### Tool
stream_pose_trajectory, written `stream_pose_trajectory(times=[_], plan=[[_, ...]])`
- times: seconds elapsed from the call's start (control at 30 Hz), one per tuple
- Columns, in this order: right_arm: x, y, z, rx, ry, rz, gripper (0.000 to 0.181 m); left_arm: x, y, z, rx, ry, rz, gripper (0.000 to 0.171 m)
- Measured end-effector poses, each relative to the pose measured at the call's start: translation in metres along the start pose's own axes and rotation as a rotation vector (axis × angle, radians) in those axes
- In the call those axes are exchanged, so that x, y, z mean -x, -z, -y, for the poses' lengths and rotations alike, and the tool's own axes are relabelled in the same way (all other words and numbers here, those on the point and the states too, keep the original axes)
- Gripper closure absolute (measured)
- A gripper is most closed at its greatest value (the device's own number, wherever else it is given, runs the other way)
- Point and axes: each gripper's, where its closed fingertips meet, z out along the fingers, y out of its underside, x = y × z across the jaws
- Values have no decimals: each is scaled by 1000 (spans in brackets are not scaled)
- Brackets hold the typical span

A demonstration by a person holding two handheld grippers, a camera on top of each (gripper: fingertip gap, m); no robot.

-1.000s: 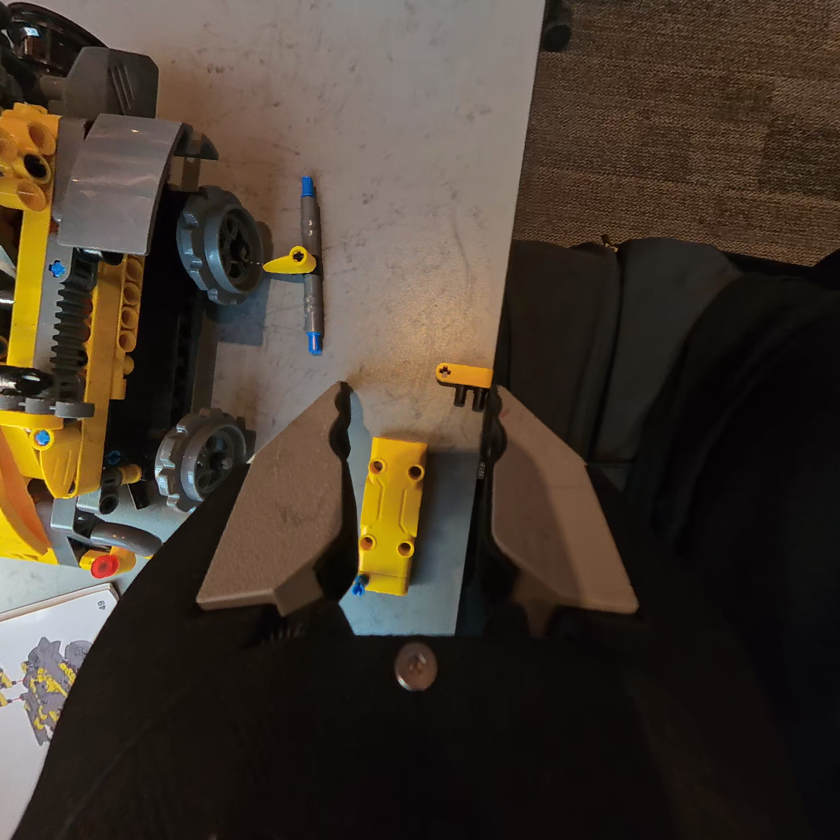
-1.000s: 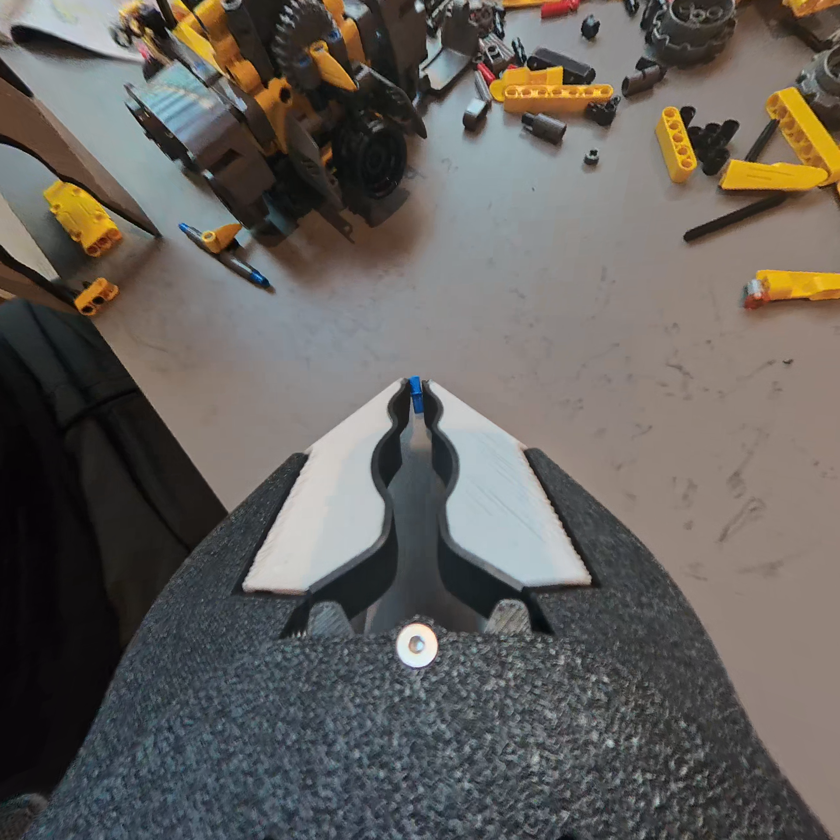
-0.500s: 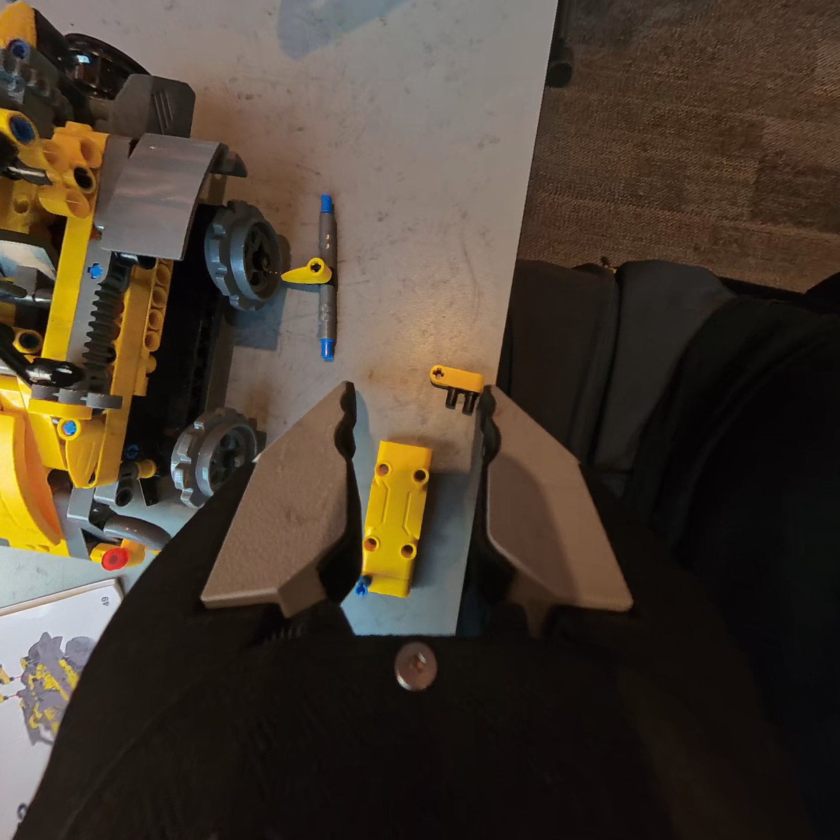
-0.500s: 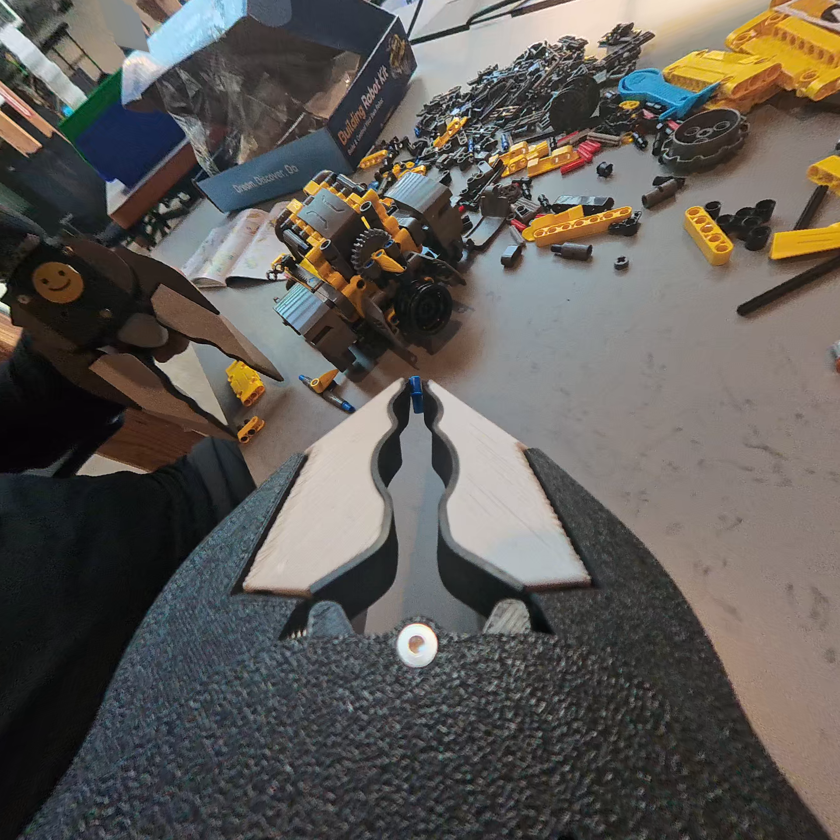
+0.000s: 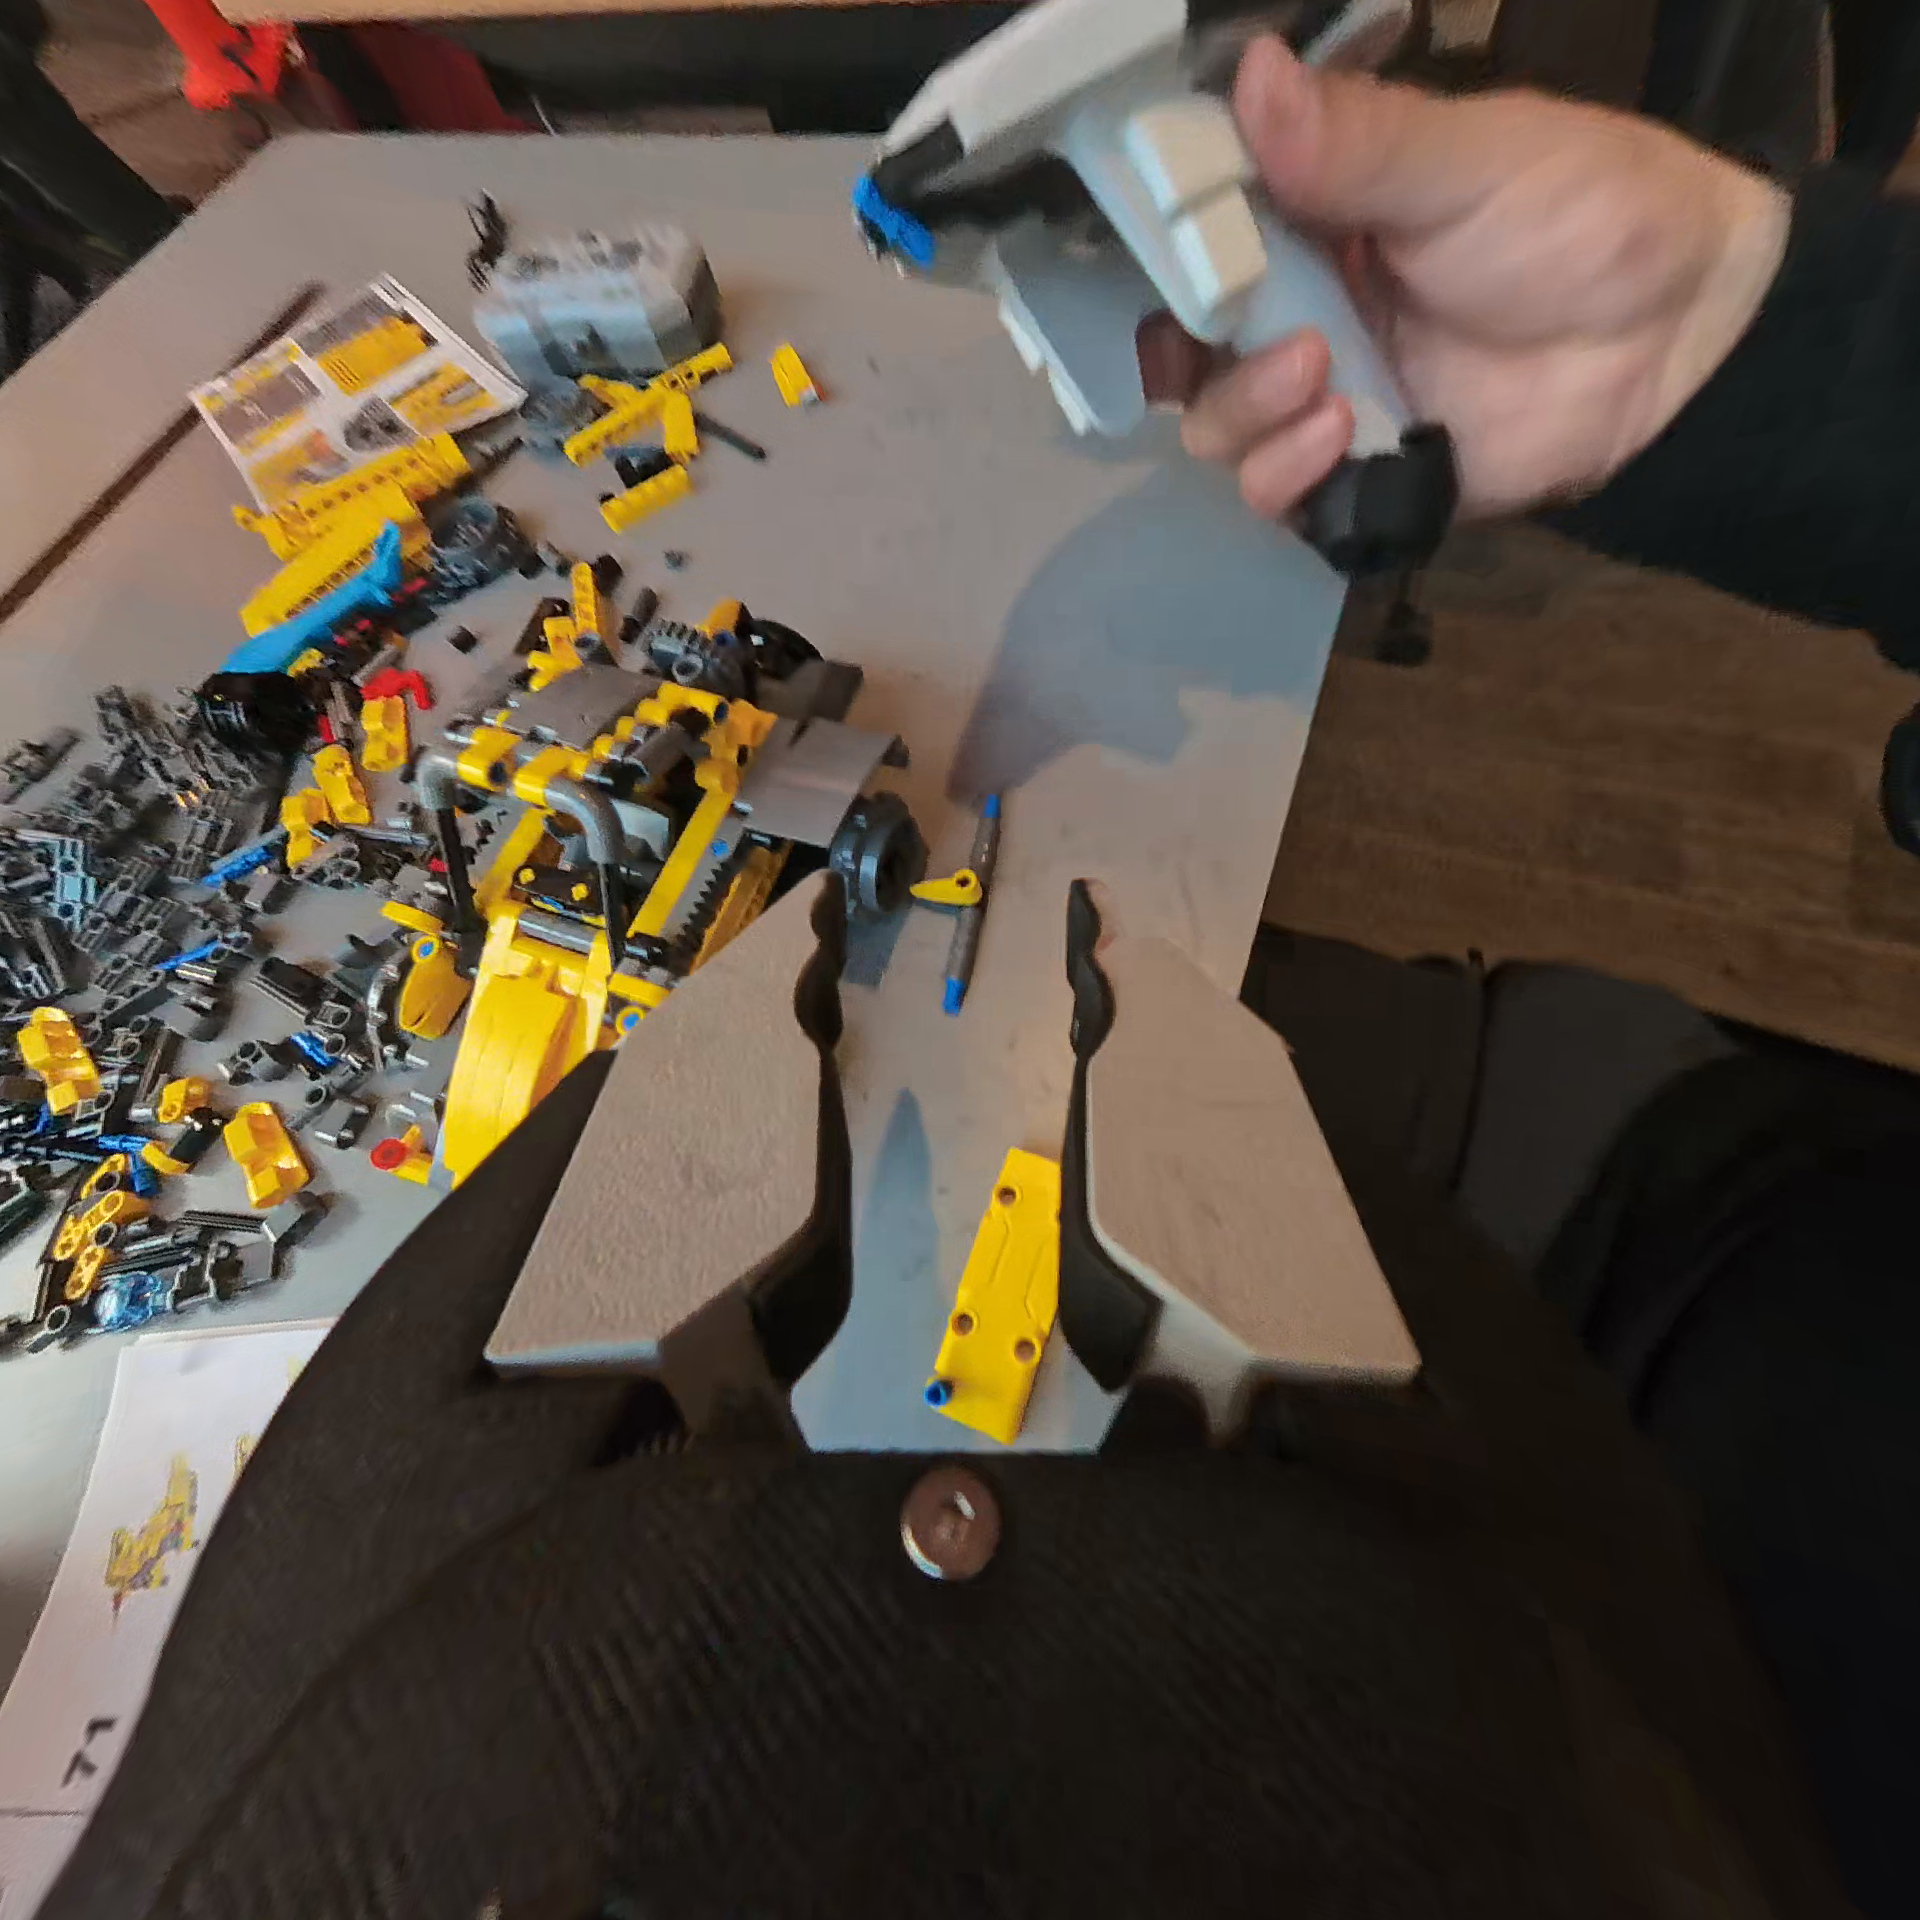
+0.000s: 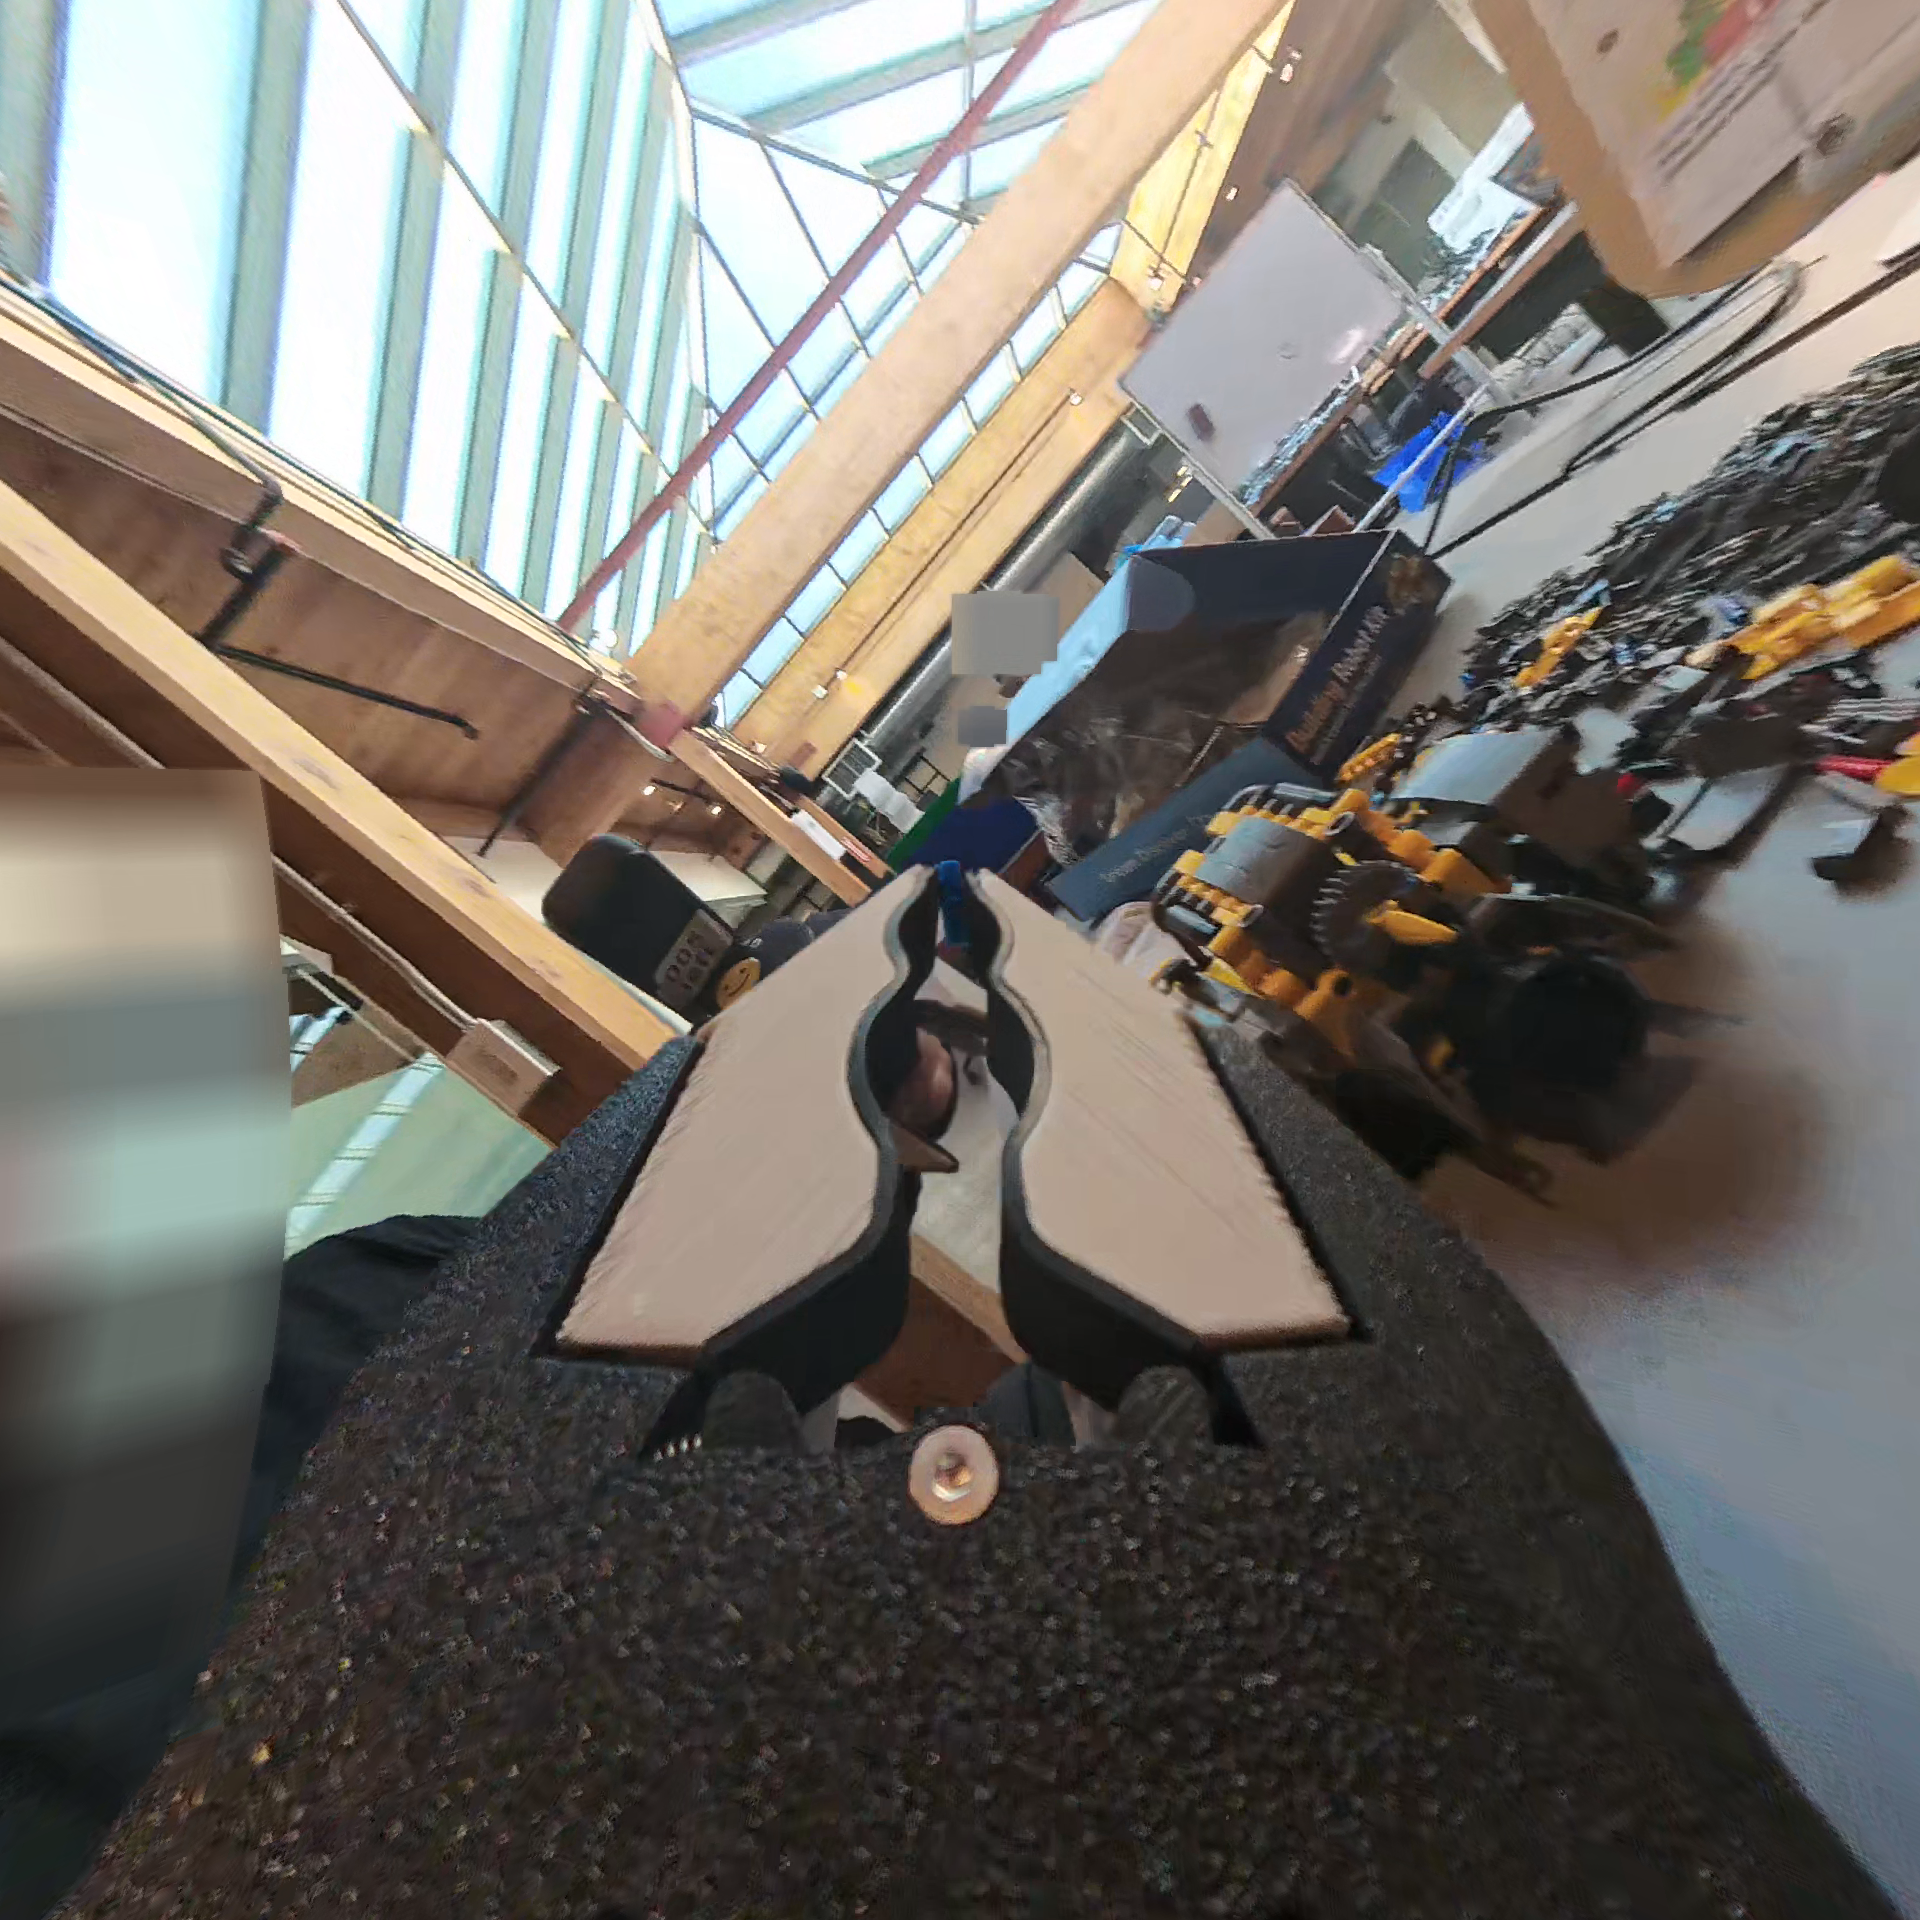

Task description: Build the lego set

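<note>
Left gripper (image 5: 948,914): jaws wide apart, hovering over the tabletop (image 5: 1122,644) edge; yellow block (image 5: 995,1294) lies flat between them w/ nothing gripping it, right by the right finger. Just past the tips: grey axle w/ blue ends (image 5: 968,902) and small yellow piece (image 5: 945,886), beside the yellow/grey model vehicle (image 5: 623,831). Loose parts (image 5: 156,935) further left. Right gripper (image 6: 951,899): jaws nearly together, pinching a small blue pin (image 6: 951,904), lifted off the tabletop, tilted up.

Left tongs (image 5: 951,904) spread apart; right tongs (image 6: 951,883) seemingly pinched, raised.
</note>
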Motion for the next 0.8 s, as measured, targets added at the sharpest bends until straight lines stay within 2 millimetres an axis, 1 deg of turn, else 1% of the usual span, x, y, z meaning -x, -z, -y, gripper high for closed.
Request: stream_pose_trajectory(times=[0.1, 0.23, 0.37, 0.43, 0.5, 0.6, 0.7, 0.77, 0.8], plan=[[16, -24, -18, 15, 3, 46, 176, -1, 8, 17, -103, 41, -6, 135], [41, -57, -42, 28, 4, 120, 176, -2, 23, 37, -240, 105, -27, 139], [54, -80, -65, 57, 99, 99, 176, -1, 39, 50, -338, 188, -57, 144], [60, -85, -69, 53, 132, 98, 176, -2, 46, 55, -370, 214, -83, 149], [62, -87, -68, 36, 162, 71, 177, -3, 50, 57, -390, 225, -93, 153], [67, -86, -66, 6, 182, 56, 176, -5, 50, 58, -399, 239, -109, 155], [66, -87, -66, -6, 254, 3, 176, -11, 52, 63, -432, 275, -160, 156], [67, -88, -68, -11, 270, -3, 176, -9, 53, 63, -440, 287, -156, 157], [68, -89, -69, -8, 263, 4, 177, -7, 54, 63, -445, 292, -151, 161]])
